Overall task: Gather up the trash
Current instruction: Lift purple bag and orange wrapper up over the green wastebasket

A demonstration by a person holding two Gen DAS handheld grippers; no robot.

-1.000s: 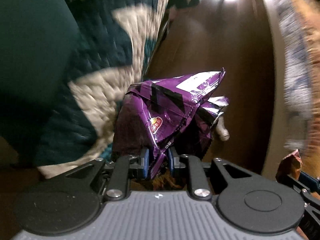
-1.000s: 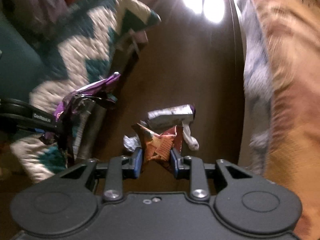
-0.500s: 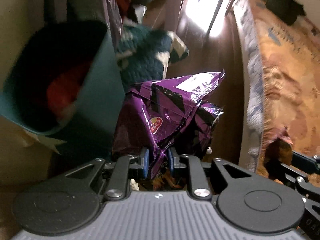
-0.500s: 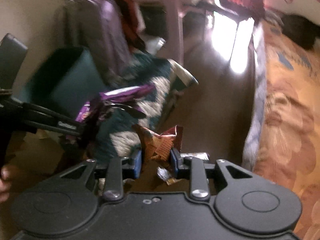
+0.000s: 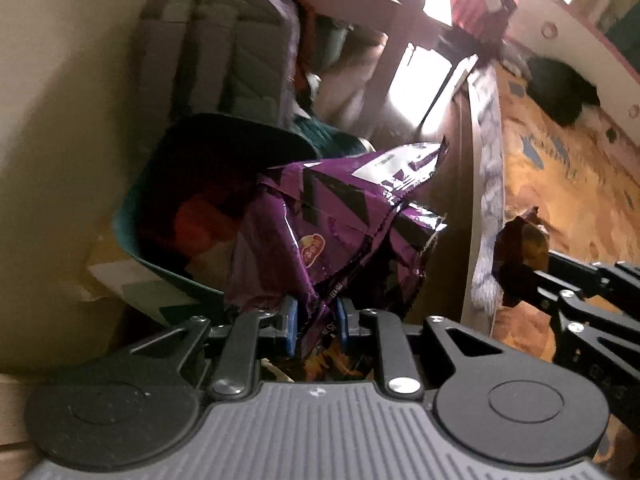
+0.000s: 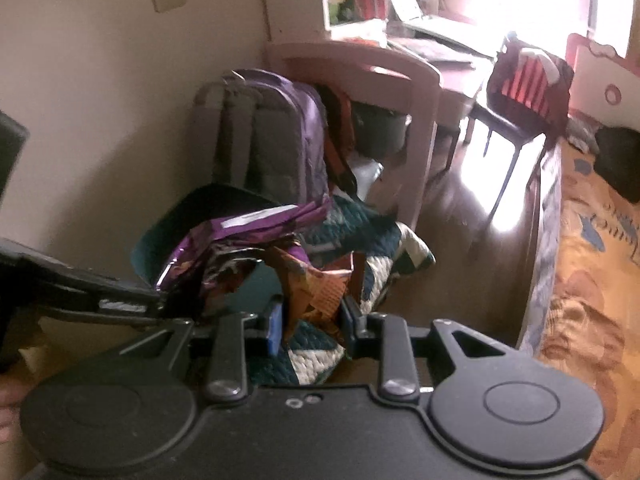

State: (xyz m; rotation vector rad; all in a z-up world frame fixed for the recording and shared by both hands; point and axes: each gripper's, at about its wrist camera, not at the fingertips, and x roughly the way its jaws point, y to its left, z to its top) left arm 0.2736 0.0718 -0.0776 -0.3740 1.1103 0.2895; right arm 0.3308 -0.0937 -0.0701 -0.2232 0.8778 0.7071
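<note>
My left claw is clamped on the lower corner of the purple bag, which stands up and fans toward centre frame. My right claw pinches the orange wrapper, crumpled and upright between the pads. The teal bin sits at left centre of the left view, mouth tilted toward me, red contents inside. The bag lies just right of that mouth and overlaps its near rim. In the right view, the bin lies up and left of the wrapper, behind the bag. Judgement: the left claw is nearer and should release first; the right must travel leftward.
</note>
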